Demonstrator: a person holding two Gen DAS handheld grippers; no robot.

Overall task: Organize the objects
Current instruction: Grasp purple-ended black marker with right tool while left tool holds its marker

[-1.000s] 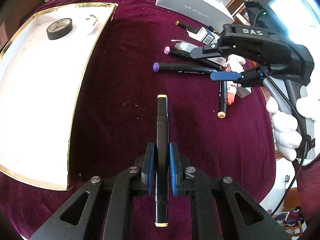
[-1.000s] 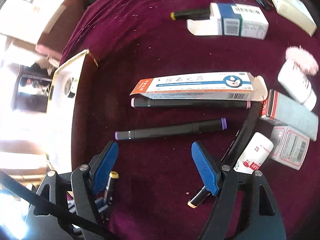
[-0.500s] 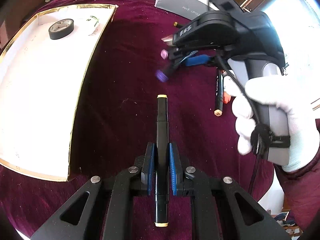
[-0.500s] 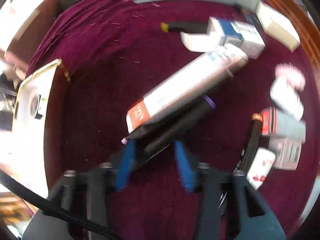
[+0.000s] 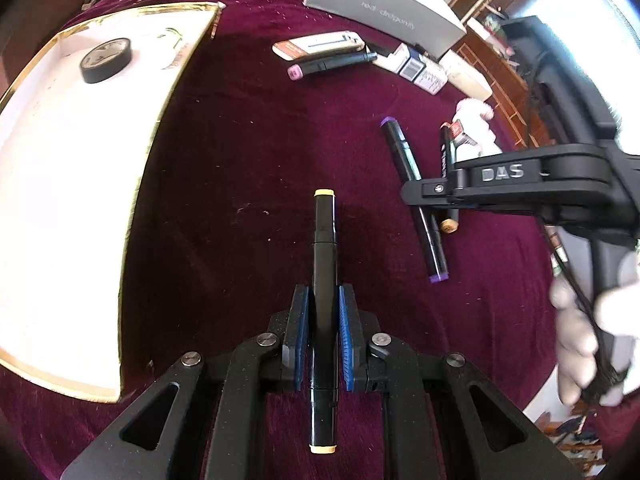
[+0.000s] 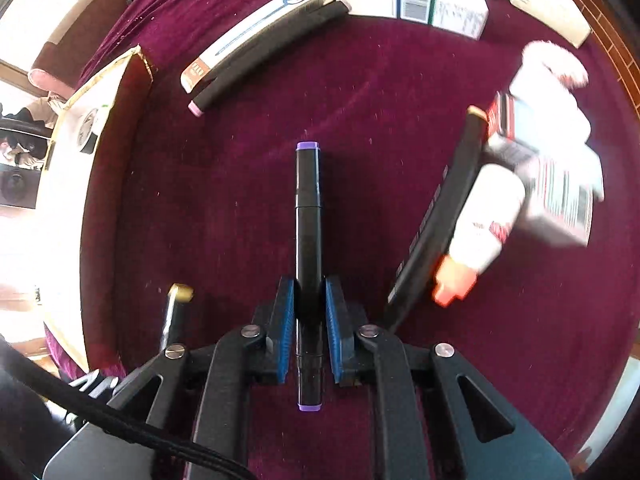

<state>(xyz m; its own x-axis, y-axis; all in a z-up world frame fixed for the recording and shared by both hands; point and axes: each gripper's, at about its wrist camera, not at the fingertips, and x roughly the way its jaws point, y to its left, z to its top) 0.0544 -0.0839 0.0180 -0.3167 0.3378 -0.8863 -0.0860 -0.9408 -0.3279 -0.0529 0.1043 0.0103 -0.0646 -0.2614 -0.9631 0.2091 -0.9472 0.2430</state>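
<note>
At the left of the left wrist view lies the white tray (image 5: 60, 200) with its gold rim, likely the place where loose things are gathered; one roll of black tape (image 5: 106, 60) already sits in its upper corner. Low in the middle of that frame the left tool (image 5: 323, 336) is closed tight on the yellow-capped marker (image 5: 324, 248), gripped around the barrel's middle so both ends stick out evenly, which should keep it from tipping on the way to the tray. Right of centre, the right tool (image 6: 310, 320) is clamped the same way on the purple-capped marker (image 6: 307, 208), held clear of the burgundy cloth over the counter (image 5: 248, 152).

Markers count five: one in each tool, a pink-capped marker (image 5: 328, 66) lying just beside the long orange-ended carton (image 5: 316, 45) at upper centre, a tan-capped marker (image 6: 440, 232) at the right, and one half hidden behind the boxes at the top. At the right of the right wrist view sit blurred white bottles (image 6: 486, 224) and small boxes, too smeared to count surely.
</note>
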